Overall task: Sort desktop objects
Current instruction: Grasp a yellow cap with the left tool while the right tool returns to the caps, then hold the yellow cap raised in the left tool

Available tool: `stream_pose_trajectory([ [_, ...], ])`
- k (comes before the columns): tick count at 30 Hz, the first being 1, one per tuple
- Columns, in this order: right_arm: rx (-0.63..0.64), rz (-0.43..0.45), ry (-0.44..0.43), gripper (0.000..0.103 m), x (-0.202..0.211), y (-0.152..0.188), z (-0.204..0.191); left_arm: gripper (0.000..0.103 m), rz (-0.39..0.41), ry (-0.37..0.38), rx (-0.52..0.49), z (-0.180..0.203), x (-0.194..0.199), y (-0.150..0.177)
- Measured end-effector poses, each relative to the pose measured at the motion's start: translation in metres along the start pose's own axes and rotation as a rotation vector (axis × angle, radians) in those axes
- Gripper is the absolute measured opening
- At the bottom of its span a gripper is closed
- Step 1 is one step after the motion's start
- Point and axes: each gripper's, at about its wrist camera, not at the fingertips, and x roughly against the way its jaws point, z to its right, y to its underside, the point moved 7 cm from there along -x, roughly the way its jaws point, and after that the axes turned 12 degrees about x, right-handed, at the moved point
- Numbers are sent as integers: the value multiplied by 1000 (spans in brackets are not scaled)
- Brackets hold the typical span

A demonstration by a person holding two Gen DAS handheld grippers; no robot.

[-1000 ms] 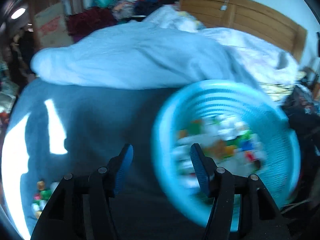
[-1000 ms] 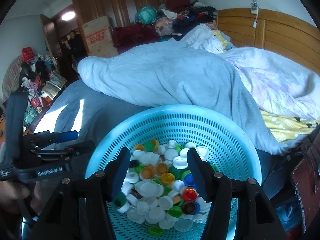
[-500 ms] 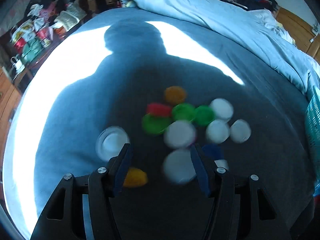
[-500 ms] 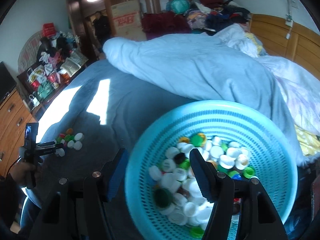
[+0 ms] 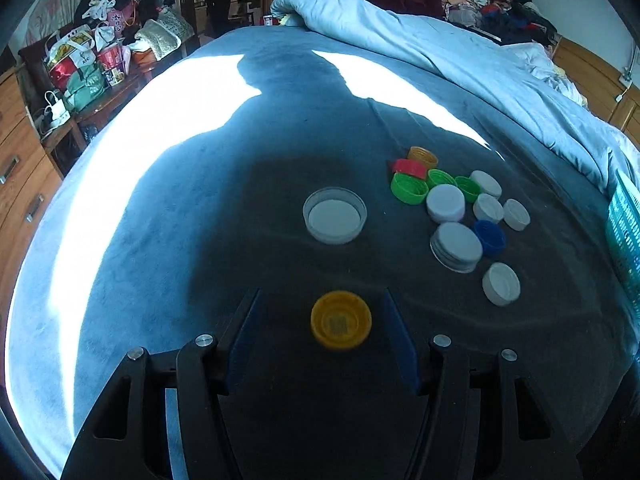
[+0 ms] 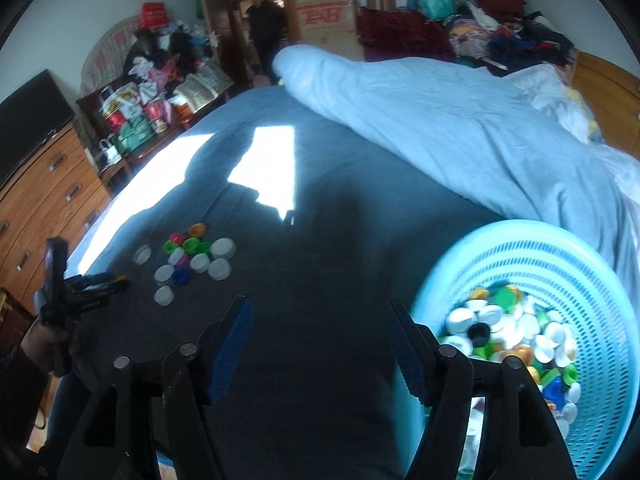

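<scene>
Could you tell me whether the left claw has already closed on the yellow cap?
No, the yellow cap lies on the bed between the left claw's fingers, with clear gaps on both sides.

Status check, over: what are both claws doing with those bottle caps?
Left claw open, straddling yellow cap, not gripping. Right claw empty, opening, beside basket. Nothing blocking.

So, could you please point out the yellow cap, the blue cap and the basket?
yellow cap [image 5: 341,320], left wrist view, hollow inside.
blue cap [image 5: 490,237], left wrist view, top.
basket [image 6: 560,254], right wrist view, perforated wall.
</scene>
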Motion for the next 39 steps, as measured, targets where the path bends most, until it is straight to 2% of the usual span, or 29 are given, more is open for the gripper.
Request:
stream_pose_trajectory([
  [4, 24, -26, -30, 73, -10, 3, -20, 52, 4, 8, 24, -3, -1, -1],
  [5, 27, -31, -34, 73, -12, 3, -23, 45, 9, -20, 25, -5, 0, -1],
  [6, 31, -39, -43, 73, -15, 3, -27, 24, 27, -79, 28, -9, 3, -2],
  [8, 43, -47, -56, 73, -18, 0, -36, 25, 57, -184, 69, -21, 16, -7],
  [11, 75, -36, -72, 73, -17, -7, -52, 25, 149, -256, 182, -40, 61, -24],
  [13, 91, -28, -83, 73, -16, -12, -60, 25, 206, -326, 186, -43, 95, -34],
  [16, 113, -18, -90, 73, -14, -17, -71, 25, 300, -385, 178, -43, 138, -49],
  [20, 135, -1, -92, 73, -7, -22, -83, 25, 411, -367, 202, -39, 189, -69],
  [24, 153, 10, -90, 73, -1, -24, -91, 25, 474, -315, 201, -22, 228, -86],
  [39, 195, 59, -80, 73, 25, -33, -105, 25, 586, -408, 190, -15, 282, -112],
])
